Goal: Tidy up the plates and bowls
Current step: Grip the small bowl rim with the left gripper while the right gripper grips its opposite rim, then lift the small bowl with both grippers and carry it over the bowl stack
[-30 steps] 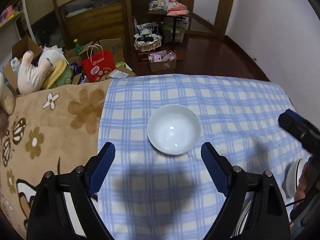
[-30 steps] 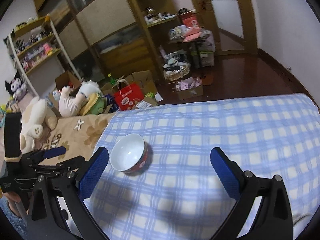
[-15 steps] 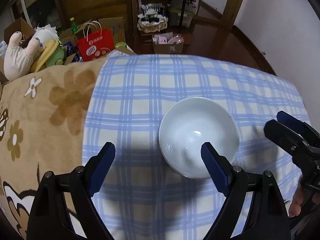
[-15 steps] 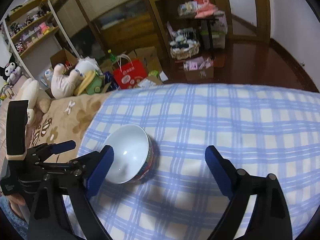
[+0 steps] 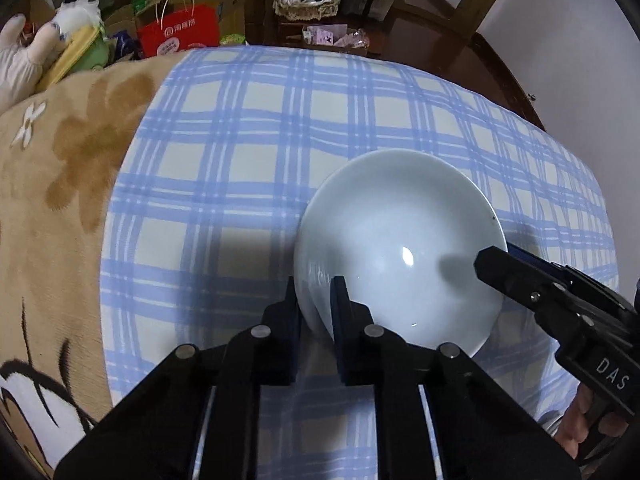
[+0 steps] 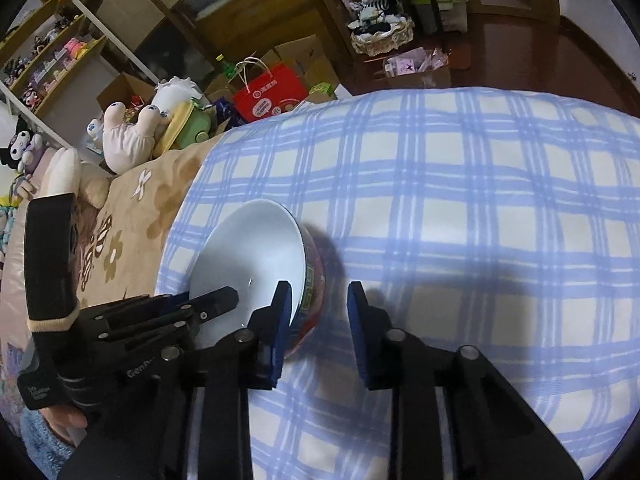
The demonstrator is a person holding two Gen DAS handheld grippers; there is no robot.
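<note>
Floral blanket (image 5: 60,168): brown, left of the checked cloth (image 5: 248,128); bare of crockery.

Checked cloth: blue and cream, spread over what is judged to be a bed; carries the only piece of crockery in view.

Left hand-held gripper (image 5: 316,304): pointed steeply down, astride the bowl's near-left rim, one finger outside the wall and one inside. Jaws closing, nearly together, pads apparently pressing the thin wall between them.

Bowl (image 5: 400,248): white inside, red patterned band outside, seen in the right wrist view (image 6: 248,256). Upright on the checked cloth, nearer its left edge than its right, well clear of the far edge. Empty.

Right hand-held gripper (image 6: 318,308): at the bowl's opposite rim, inner finger over the white interior, outer finger beside the patterned wall. Jaws closing with the rim between them; a gap visible between outer pad and wall, so not yet a firm hold.

Reason for the placement: a rim pinched on opposite sides probably to keep a smooth, glazed bowl level and stop it swinging from one narrow pinch when lifted off soft bedding.

Step judged in hand: securing the bowl before moving it.

Plates: none in view.

Risk: slip of the glazed wall if raised before the right pads seat.
</note>
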